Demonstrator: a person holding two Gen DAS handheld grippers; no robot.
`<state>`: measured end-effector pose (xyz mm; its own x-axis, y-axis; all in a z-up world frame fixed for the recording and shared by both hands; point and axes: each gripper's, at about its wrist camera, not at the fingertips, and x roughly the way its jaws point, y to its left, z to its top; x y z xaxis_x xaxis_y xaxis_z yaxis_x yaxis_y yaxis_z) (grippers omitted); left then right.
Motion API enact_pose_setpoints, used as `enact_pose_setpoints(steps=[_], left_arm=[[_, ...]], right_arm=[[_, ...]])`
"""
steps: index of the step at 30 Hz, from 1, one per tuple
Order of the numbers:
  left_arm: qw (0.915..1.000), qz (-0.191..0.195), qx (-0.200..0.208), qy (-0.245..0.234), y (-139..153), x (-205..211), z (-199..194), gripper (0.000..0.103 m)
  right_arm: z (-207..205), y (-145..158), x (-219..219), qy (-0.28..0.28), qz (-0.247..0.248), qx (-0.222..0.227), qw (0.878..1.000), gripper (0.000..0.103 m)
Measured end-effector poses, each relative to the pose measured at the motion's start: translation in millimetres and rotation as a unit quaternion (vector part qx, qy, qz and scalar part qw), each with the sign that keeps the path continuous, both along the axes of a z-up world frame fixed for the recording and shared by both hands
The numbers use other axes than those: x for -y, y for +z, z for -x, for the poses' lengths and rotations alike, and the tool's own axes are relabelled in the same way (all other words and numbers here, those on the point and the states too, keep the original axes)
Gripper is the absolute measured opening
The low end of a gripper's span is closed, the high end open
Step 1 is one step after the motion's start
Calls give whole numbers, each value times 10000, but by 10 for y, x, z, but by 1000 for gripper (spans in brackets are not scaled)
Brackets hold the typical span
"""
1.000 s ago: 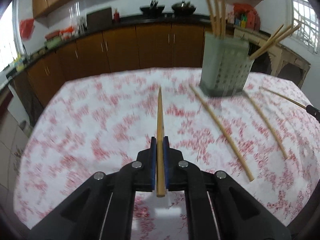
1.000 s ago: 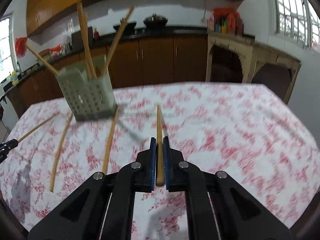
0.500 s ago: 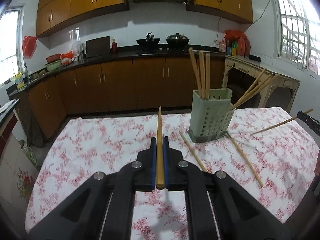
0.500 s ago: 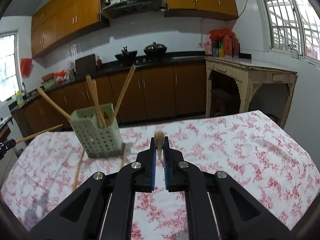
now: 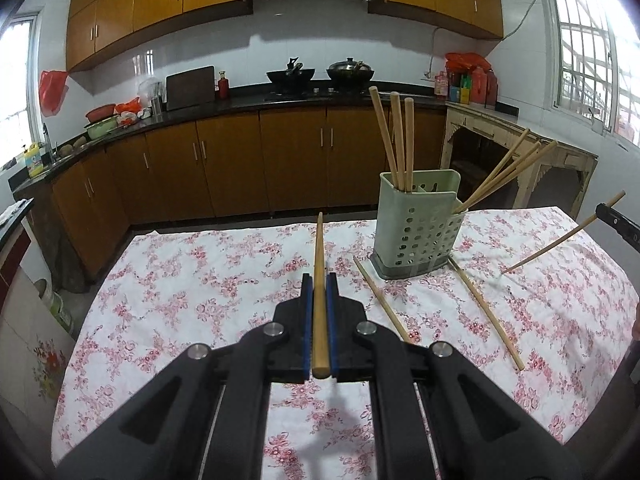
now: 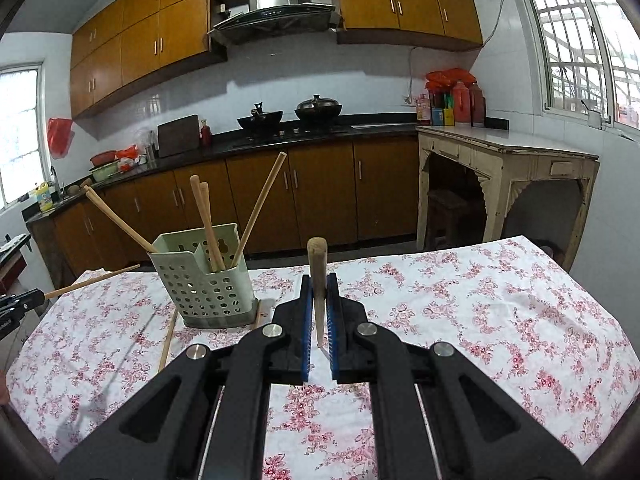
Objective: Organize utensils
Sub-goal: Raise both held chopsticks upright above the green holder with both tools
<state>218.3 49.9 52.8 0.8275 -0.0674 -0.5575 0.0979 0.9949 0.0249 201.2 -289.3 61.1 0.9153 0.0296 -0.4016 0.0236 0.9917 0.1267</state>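
A pale green perforated utensil holder (image 5: 416,232) stands on the floral tablecloth (image 5: 200,280) with several wooden chopsticks upright or leaning in it; it also shows in the right wrist view (image 6: 204,280). My left gripper (image 5: 319,284) is shut on a chopstick (image 5: 319,264) that points forward, above the table, left of the holder. My right gripper (image 6: 319,284) is shut on another chopstick (image 6: 318,268), its thick end pointing up and forward, right of the holder. Two loose chopsticks (image 5: 380,298) (image 5: 484,308) lie on the cloth in front of the holder.
The right gripper's tip and its chopstick (image 5: 560,240) show at the right edge of the left wrist view. The left gripper's tip (image 6: 20,304) shows at the left edge of the right wrist view. Brown kitchen cabinets (image 5: 280,160) and a wooden side table (image 6: 500,176) stand beyond the table.
Both grippers have lifted and pulled back from the table, each still holding its chopstick. The right chopstick has tilted up in the jaws.
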Motion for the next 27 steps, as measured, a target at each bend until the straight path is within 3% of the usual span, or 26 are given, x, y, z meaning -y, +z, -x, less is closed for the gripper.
enact_pose_setpoints(steps=[8,13,18,27], left_arm=[[9998,134,-153,42,-103,-22,-34,8],[9997,249,-49,53,-53,-45,-30,7],[9994,274,191,-48,183,-35,25,7],[9962,387,420,-651,789,161,167,7]], right_arm=[[-11,6,-11,-13,5,26,10000,7],[-48,34,3,-59,-46,22,10000,7],[-44,146,20,13,-217,72,9997,7],[152,853,-101,573,-306,517,9966,7]])
